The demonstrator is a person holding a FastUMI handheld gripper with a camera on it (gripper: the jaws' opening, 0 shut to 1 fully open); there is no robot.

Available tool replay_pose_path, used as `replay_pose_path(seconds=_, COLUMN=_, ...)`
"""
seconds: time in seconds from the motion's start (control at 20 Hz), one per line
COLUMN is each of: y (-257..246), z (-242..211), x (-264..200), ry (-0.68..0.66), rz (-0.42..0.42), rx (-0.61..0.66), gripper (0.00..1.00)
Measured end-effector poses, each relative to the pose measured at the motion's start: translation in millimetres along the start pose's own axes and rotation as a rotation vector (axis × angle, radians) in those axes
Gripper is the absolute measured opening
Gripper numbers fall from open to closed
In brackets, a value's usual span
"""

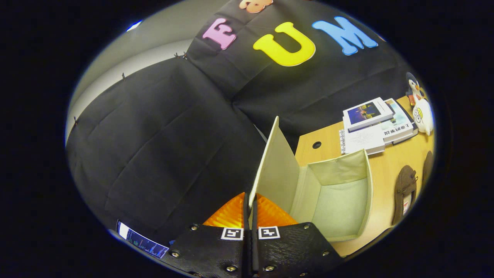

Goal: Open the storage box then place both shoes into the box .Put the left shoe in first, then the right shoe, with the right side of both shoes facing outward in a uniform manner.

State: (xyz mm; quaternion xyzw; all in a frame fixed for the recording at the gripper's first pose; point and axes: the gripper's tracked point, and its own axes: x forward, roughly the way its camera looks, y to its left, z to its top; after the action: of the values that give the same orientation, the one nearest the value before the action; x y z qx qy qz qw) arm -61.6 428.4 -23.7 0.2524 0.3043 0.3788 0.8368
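Gripper point(251, 216) closed tight on the lower edge of the box lid point(274, 166); both orange fingers point(231, 214) pressed flat against the thin panel, one on each face, no gap visible. Lid stood raised, near upright, running straight away from the fingertips and rising ahead of them.

Storage box point(368, 173) lay open just to the right of the held lid, hinged to it along that side. Pale fabric interior bare, no shoe inside yet. Mouth faced up and toward the gripper.

Beyond the box, further right on the table point(328, 141), one brown shoe point(405, 193) lay with its long axis roughly parallel to the box's right wall, just beside it but apart. A second dark shape point(427, 168) past it, likely the other shoe; too cut off to be sure which is left or right.

Judgement: opening looked done or nearly so. Next move turned on releasing the lid and swinging right, across the box, to reach the shoes.

Stack of books point(370, 123) and a penguin toy point(418, 104) sat behind, well apart.
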Motion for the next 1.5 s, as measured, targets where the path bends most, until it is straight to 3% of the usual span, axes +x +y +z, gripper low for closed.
replay_pose_path(seconds=0.45, y=48.4, z=-35.0, x=56.9, ry=0.108, rz=0.050, rx=-0.149, gripper=0.11)
replay_pose_path(seconds=0.55, y=50.3, z=-33.2, x=63.7, ry=0.094, rz=0.061, rx=-0.160, gripper=0.33)
replay_pose_path(seconds=0.65, y=45.9, z=-28.9, x=63.0, ry=0.080, rz=0.061, rx=-0.176, gripper=0.36)
replay_pose_path(seconds=0.7, y=41.3, z=-24.1, x=62.6, ry=0.066, rz=0.047, rx=-0.190, gripper=0.46)
replay_pose_path(seconds=0.8, y=22.9, z=-12.0, x=57.4, ry=0.029, rz=-0.017, rx=-0.238, gripper=0.88)
replay_pose_path(seconds=0.85, y=11.8, z=-7.3, x=49.5, ry=0.008, rz=-0.047, rx=-0.260, gripper=0.96)
replay_pose_path(seconds=1.15, y=-52.8, z=27.8, x=2.3, ry=-0.060, rz=-0.224, rx=-0.407, gripper=0.97)
replay_pose_path(seconds=1.5, y=-119.5, z=50.8, x=-52.1, ry=-0.082, rz=-0.345, rx=-0.404, gripper=0.97)
